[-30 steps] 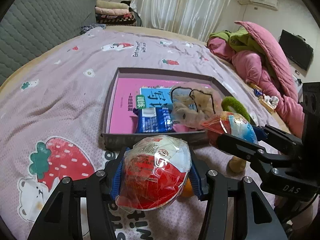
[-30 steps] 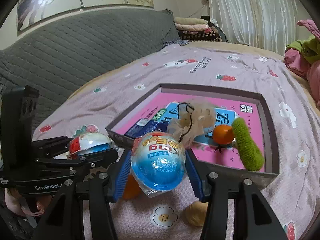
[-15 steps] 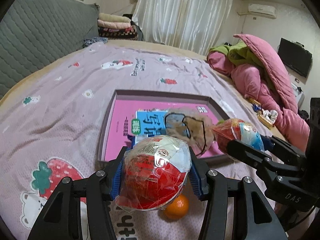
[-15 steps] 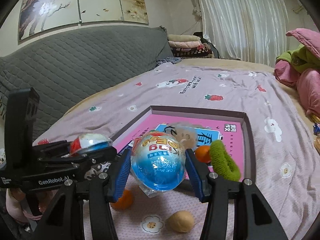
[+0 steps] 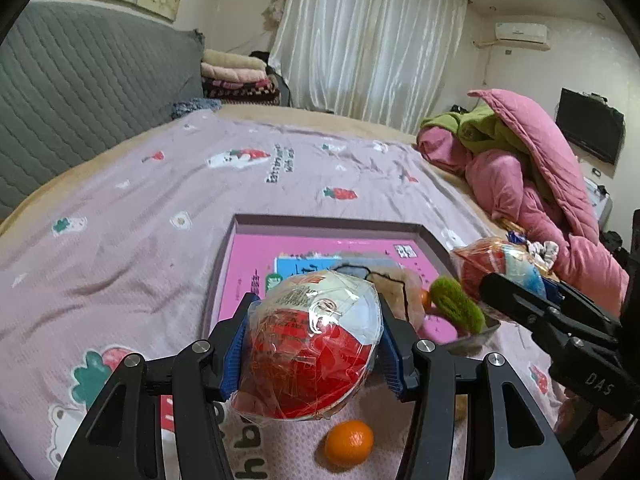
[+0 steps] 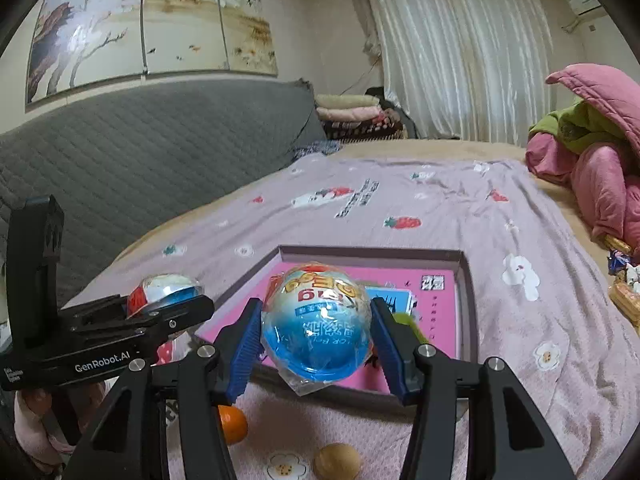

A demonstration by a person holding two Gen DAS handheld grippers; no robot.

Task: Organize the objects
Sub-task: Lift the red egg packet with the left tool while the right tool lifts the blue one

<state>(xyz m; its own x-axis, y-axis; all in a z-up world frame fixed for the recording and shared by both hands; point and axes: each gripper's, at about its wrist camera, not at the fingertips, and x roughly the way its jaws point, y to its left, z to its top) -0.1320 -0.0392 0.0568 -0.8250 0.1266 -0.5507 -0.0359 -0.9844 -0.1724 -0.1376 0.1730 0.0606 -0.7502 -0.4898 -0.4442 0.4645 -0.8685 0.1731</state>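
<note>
My left gripper (image 5: 312,344) is shut on a wrapped red-and-white toy egg (image 5: 312,340), held above the bedspread in front of the box. My right gripper (image 6: 316,338) is shut on a wrapped blue-and-white toy egg (image 6: 316,324); it also shows at the right of the left wrist view as the right gripper (image 5: 516,280). The left gripper (image 6: 164,304) with its egg appears at the left of the right wrist view. The shallow pink-lined box (image 5: 320,226) lies ahead, holding a blue packet (image 5: 296,266), a beige plush (image 5: 400,284) and a green fuzzy ring (image 5: 458,306).
A loose orange (image 5: 349,443) and a tan ball (image 6: 337,466) lie on the bedspread (image 5: 120,240) near me. A grey quilted headboard (image 6: 140,152) rises at the left. Pink and green bedding (image 5: 532,168) is piled at the right, snack wrappers (image 6: 624,292) beside it.
Both grippers have risen and tilted up with their eggs still gripped. The box sits lower and farther in view, and the orange beneath the left gripper has come into sight.
</note>
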